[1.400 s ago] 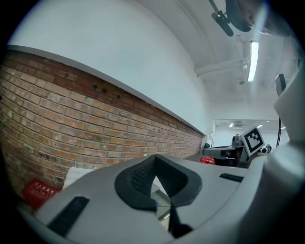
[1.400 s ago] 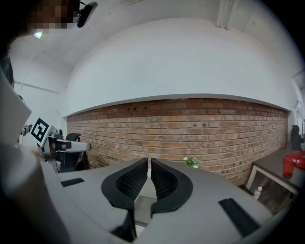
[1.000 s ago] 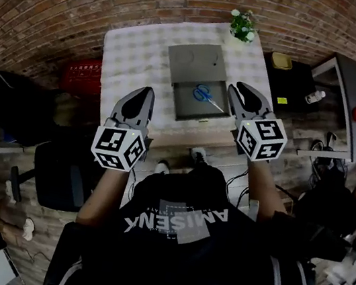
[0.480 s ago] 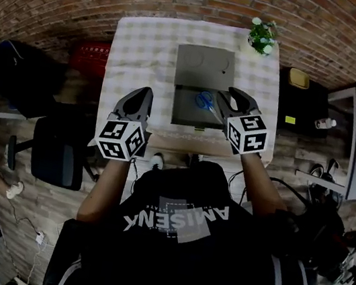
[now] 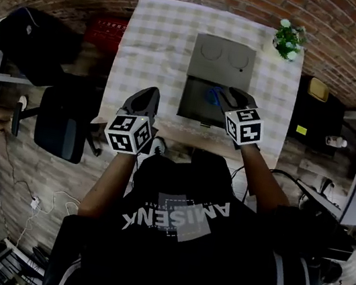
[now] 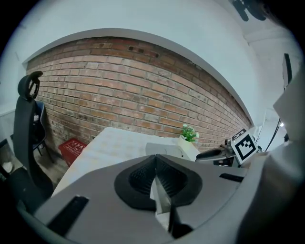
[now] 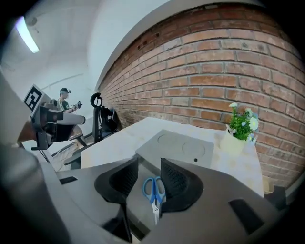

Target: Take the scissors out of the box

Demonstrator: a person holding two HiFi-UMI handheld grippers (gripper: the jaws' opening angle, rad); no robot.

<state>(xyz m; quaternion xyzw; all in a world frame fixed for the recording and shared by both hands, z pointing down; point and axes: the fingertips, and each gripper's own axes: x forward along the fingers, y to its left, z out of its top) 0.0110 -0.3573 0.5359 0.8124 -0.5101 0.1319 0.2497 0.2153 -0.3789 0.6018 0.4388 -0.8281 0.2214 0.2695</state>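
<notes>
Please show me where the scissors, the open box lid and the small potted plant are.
scissors (image 7: 154, 189): right gripper view, blue handles.
box lid (image 7: 183, 151): right gripper view, flat middle.
potted plant (image 7: 232, 142): right gripper view, pale pot.

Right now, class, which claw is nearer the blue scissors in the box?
Right. The right claw hovers over the open box, scissors showing between its open jaws; the left claw, shut, sits off to the box's left.

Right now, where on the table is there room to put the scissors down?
The biggest bare patch is the checked tablecloth left of the box, up to the table's left edge. A thinner strip lies behind the lid. The right side is crowded: the plant and the right gripper.
</notes>
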